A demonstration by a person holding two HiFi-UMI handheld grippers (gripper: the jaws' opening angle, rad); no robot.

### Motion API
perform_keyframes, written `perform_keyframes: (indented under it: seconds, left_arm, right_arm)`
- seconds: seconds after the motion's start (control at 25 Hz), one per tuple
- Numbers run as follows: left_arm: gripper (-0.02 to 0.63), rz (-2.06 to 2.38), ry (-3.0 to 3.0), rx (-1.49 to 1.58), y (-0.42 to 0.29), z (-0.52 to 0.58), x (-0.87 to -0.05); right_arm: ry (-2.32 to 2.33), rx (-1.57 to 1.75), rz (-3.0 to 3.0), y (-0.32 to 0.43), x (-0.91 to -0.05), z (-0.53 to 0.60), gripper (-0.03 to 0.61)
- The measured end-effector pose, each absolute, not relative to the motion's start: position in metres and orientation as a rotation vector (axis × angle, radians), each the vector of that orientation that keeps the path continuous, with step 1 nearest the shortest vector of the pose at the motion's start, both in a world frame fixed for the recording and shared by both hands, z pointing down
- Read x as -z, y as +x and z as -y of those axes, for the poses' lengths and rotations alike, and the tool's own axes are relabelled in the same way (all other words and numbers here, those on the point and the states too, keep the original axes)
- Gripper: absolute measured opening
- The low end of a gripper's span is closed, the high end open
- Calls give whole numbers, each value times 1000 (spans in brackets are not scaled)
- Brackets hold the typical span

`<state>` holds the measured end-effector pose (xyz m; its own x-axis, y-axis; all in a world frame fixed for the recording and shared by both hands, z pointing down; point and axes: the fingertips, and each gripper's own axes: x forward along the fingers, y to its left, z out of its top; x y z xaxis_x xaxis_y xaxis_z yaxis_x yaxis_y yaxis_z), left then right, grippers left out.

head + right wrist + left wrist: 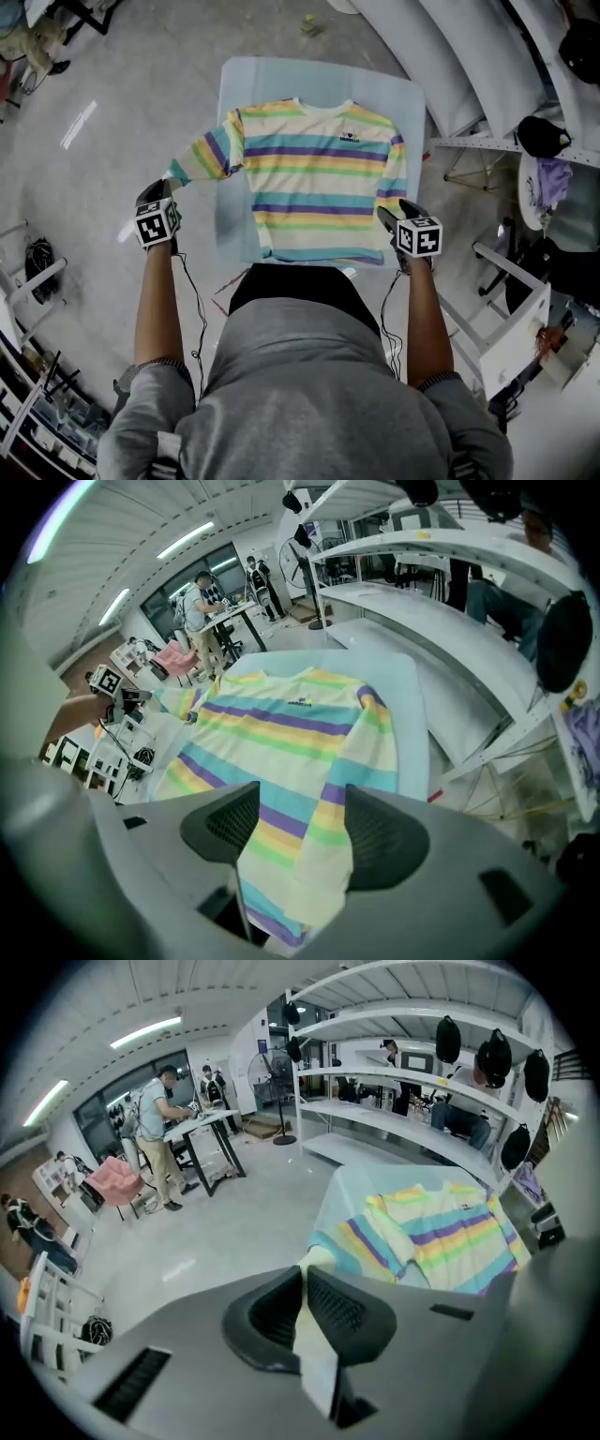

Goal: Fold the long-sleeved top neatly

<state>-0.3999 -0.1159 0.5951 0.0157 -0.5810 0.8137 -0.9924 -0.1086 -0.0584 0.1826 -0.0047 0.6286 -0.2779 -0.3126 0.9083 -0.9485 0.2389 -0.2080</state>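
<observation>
- A workshop with a pale grey floor (112, 103) and white shelving (469, 47) off at 2 o'clock. Dead ahead of the person, at 12 o'clock, stands the table (234, 84) under a smooth pale-blue cover.
- The left gripper (305, 1274) has its jaws all but together, and its ribbed black pads pinch the cream cuff (314, 1335). It hangs over the floor, off the table's 8 o'clock corner.
- From it the left sleeve (202, 155) runs up toward 2 o'clock to the shoulder, drawn out past the table's edge.
- The right gripper (302, 794) has its jaws standing wide at the garment's 4 o'clock corner. The end of the right sleeve (394, 178) shows between them, but the pads do not seem to press it.
- The long-sleeved top (319, 178) lies flat and face-up on the table, collar at 12 o'clock and hem (309, 253) at 6. Its right sleeve lies straight down along the body's side.
- It is a soft knit in cream, yellow, green, turquoise and purple bands, with a small dark logo (352, 138) on the chest.
- Handling, as I judge it: light, limp and not fragile. It will sag wherever unsupported and crease if let slack. The ribbed pads should hold it well, though it may slide on the smooth cover.
- The best holds are the thicker edges: cuffs, shoulder seams and hem corners. A small pinch is enough if the cloth is kept lightly taut.
</observation>
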Motion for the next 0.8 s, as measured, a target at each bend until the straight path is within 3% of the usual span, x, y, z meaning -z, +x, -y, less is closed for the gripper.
perform_keyframes:
  seconds: [0.4,0.8]
  left_arm:
    - [35,1727,1723,-926,-459,153,-537]
    - [35,1664,1948,-1262,-389,164,-491]
  right_arm:
    - [1171,-986,1796,170,-596,41,301]
    - [1117,-955,1884,174,-583,53,301]
